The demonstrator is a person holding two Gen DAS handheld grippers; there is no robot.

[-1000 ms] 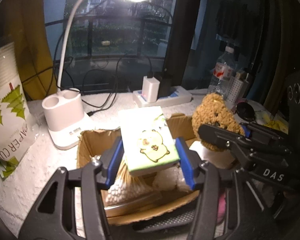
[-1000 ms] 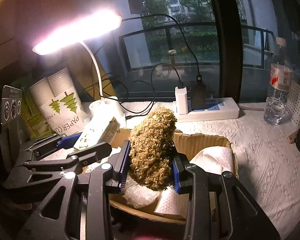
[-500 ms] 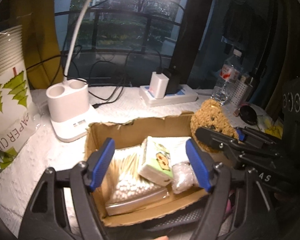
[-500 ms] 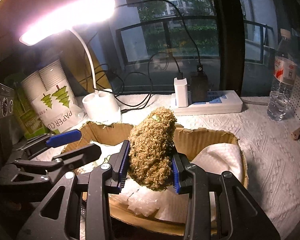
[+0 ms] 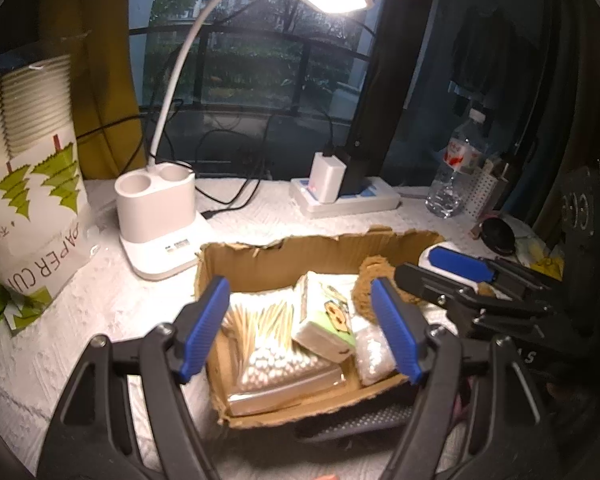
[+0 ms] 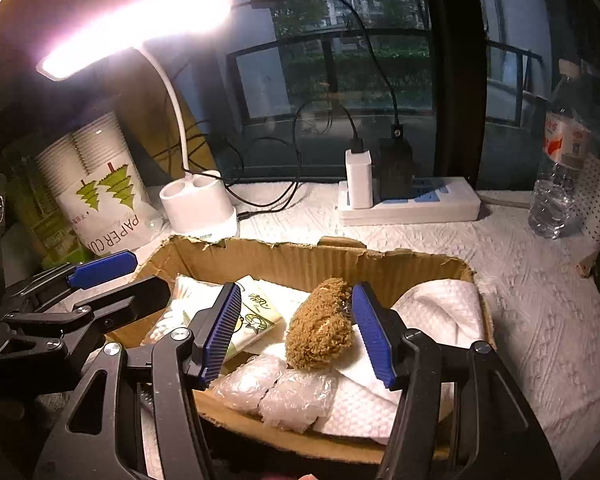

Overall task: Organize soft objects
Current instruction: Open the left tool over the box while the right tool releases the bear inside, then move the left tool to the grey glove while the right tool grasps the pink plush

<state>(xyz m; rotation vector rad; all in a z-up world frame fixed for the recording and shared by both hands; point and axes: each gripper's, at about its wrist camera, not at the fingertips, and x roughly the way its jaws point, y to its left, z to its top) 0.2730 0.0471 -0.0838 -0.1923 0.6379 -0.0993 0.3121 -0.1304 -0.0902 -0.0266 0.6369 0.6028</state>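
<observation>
An open cardboard box (image 5: 284, 258) (image 6: 300, 260) sits on the white cloth. Inside lie a pack of cotton swabs (image 5: 268, 340), a green tissue pack (image 5: 324, 320) (image 6: 256, 316), a bubble-wrap bag (image 6: 284, 392) and a white towel (image 6: 440, 304). A brown plush toy (image 6: 320, 332) (image 5: 364, 288) lies in the box on the towel. My left gripper (image 5: 300, 332) is open and empty above the box. My right gripper (image 6: 296, 336) is open around the plush toy, with both pads apart from it.
A white desk lamp (image 5: 156, 216) stands behind the box, a bag of paper cups (image 5: 28, 184) at the left. A power strip with chargers (image 6: 408, 200) and a water bottle (image 6: 560, 176) stand at the back right, with small dark items (image 5: 496, 232) beyond.
The left gripper opened, dropped the tissue pack into the box and drew back. The right gripper lowered the plush toy into the box and opened off it.
</observation>
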